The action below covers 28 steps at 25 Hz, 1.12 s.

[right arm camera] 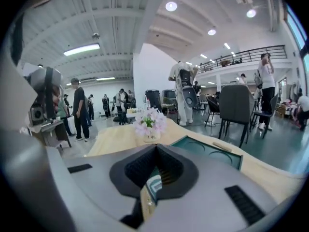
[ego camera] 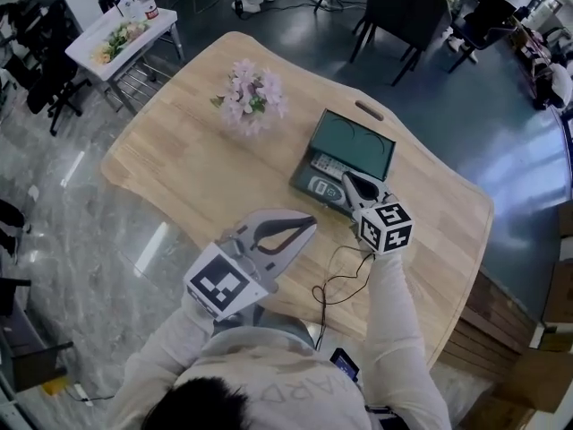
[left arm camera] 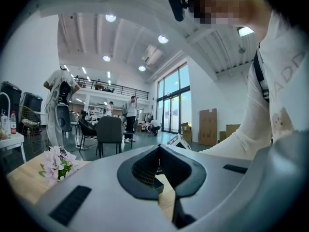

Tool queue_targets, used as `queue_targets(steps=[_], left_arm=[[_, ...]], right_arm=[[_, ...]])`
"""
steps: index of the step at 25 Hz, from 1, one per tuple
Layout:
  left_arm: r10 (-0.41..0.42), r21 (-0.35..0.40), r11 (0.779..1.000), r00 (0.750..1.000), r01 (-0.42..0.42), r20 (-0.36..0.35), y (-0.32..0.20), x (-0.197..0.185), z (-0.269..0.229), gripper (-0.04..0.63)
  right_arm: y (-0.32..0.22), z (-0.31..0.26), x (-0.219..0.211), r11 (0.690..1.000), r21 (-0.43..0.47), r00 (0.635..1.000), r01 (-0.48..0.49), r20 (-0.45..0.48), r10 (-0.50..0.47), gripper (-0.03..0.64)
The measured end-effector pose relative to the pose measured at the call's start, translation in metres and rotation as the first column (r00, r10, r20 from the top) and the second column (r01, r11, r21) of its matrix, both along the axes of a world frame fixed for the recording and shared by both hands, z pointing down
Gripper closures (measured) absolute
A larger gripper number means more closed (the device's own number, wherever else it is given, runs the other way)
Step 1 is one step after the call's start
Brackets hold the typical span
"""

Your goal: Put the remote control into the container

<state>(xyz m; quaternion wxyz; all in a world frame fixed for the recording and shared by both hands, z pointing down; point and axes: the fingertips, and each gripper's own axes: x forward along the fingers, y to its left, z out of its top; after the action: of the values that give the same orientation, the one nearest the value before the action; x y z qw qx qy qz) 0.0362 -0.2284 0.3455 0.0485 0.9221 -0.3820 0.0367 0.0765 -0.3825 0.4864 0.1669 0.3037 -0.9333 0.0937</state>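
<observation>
Two tongs [ego camera: 311, 223] [ego camera: 347, 183], one container [ego camera: 354, 141], one bouquet [ego camera: 253, 97].

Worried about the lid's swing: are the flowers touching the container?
Apart. The head view shows bare tabletop between the flowers and the container.

the grey remote control [ego camera: 320, 187] in the dark green lidded box [ego camera: 354, 141] lies partly hidden behind the right gripper [ego camera: 351, 186]; its buttons are too small to tell.
</observation>
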Motion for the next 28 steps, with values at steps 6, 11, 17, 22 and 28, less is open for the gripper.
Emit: queue_targets(steps=[6,11,17,22,28], left_arm=[[0.065,0.033,0.997,0.998,-0.065,0.002,0.017,0.012,-0.007,0.583],[0.128,0.065,0.99,0.992,-0.128,-0.005,0.037,0.023,-0.019,0.583],[0.201,0.137,0.97,0.98,-0.199,0.001,0.06,0.027,-0.026,0.583],[0.256,0.156,0.955,0.967,-0.254,0.005,0.086,0.028,-0.03,0.583],[0.291,0.169,0.943,0.957,-0.288,0.006,0.118,0.019,-0.032,0.583]], right_arm=[[0.067,-0.069,0.014,0.995,0.08,0.984,-0.06,0.171,0.046,0.6],[0.127,-0.113,0.029,0.982,0.141,0.965,-0.127,0.248,0.089,0.6],[0.191,-0.142,0.037,0.96,0.201,0.949,-0.195,0.286,0.133,0.6],[0.235,-0.16,0.036,0.941,0.24,0.941,-0.239,0.297,0.163,0.6],[0.276,-0.173,0.023,0.927,0.265,0.937,-0.264,0.297,0.182,0.6]])
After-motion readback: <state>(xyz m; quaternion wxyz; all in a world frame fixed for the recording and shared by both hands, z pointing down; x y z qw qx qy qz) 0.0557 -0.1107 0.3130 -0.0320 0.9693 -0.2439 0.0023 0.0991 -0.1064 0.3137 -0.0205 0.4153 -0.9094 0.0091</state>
